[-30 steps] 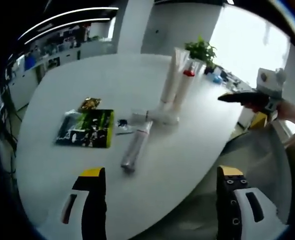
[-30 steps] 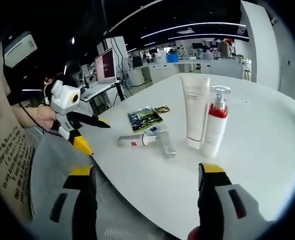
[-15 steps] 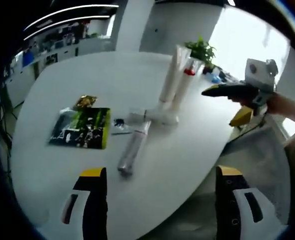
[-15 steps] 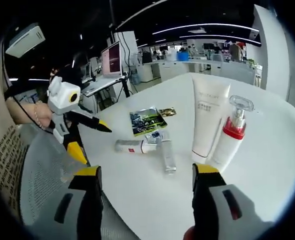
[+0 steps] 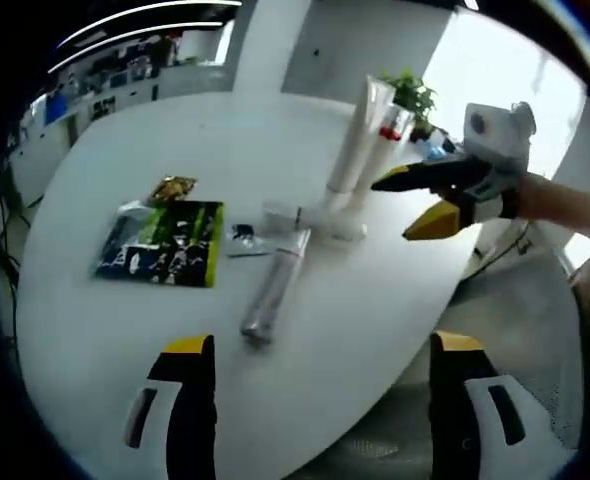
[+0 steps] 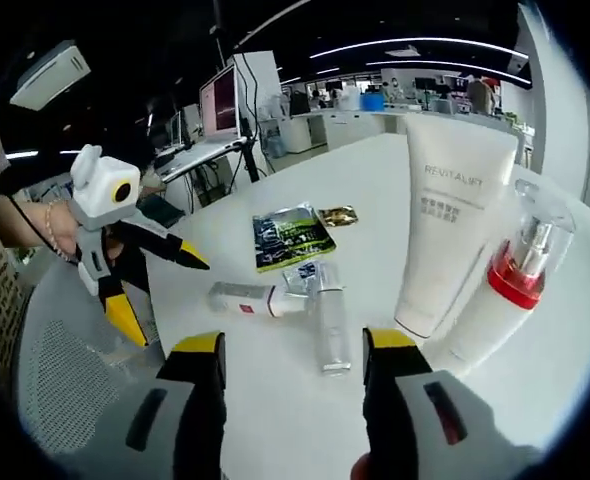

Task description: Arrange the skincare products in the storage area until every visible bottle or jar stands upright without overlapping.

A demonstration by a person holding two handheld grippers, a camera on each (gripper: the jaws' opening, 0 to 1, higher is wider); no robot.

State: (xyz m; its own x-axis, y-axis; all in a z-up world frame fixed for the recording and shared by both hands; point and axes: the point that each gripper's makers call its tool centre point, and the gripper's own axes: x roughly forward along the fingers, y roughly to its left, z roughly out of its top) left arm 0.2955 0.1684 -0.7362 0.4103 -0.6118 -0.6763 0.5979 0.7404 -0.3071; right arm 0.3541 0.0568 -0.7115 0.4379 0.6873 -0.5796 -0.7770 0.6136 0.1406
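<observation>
Two slim tubes are lying flat mid-table: the silver tube (image 6: 327, 328) and the white tube (image 6: 247, 298), meeting at an angle, apparently touching. Just to their right in the right gripper view, the tall white tube (image 6: 440, 240) and pump bottle (image 6: 500, 300) are standing upright. I am aiming the right gripper (image 6: 291, 400) at the silver one, jaws wide and empty. The left gripper (image 5: 315, 410) is hanging back near the table edge, likewise wide, presumably leaving room.

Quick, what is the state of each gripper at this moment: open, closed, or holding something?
Left gripper: open, holding nothing, above the white table.
Right gripper: open, holding nothing, near the lying silver tube.
</observation>
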